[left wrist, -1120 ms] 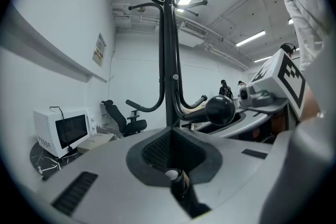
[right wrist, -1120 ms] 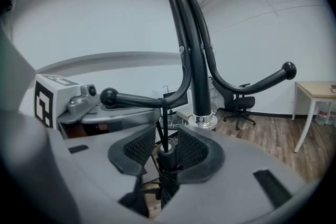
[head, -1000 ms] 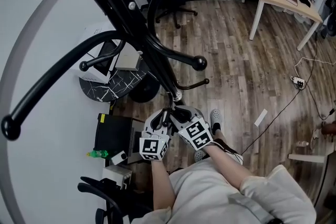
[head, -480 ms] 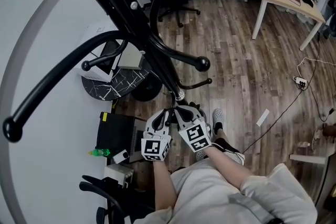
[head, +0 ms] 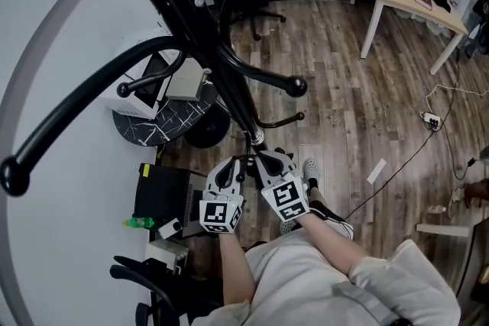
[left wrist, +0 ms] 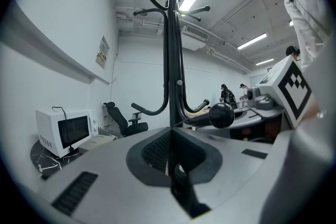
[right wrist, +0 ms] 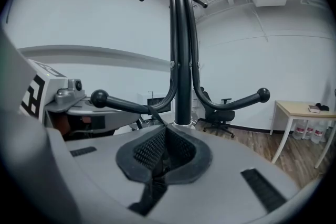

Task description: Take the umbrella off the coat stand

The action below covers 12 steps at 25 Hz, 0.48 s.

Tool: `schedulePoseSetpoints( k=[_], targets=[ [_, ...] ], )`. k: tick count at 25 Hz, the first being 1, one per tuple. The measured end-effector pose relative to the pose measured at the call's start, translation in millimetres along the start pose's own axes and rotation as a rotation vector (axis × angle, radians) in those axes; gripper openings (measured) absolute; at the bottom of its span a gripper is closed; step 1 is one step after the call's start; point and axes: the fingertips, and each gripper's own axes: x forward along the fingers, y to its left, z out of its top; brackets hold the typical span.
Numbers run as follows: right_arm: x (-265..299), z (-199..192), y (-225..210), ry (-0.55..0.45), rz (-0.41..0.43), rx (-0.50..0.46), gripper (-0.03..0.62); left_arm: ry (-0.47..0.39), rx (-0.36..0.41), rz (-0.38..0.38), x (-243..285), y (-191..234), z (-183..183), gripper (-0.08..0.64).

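Upright black coat stand (head: 221,79), knob-tipped arms

The person is wearing a pale, off-white short-sleeved top (head: 299,275) with a loose, creased sleeve (head: 397,279), and a light grey sneaker (head: 311,173). The left gripper (left wrist: 170,136) and the right gripper (right wrist: 165,136) are each showing a smooth light-grey moulded shell with dark slotted insets and black cross-hatched pads lining the jaws. Each is also carrying a white cube printed with black square markers, the left cube (head: 219,214) and the right cube (head: 286,198) sitting just ahead of the bare forearms.
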Motion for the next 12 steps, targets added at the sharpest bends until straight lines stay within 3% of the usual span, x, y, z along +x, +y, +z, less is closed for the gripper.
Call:
schedulePoseSetpoints(
  k=[12],
  targets=[
    [-9.1,13.2,0.7,-0.024,-0.019,-0.021,0.008,-0.026,-0.01,0.009,-6.3,-0.8,7.3,0.023]
  ],
)
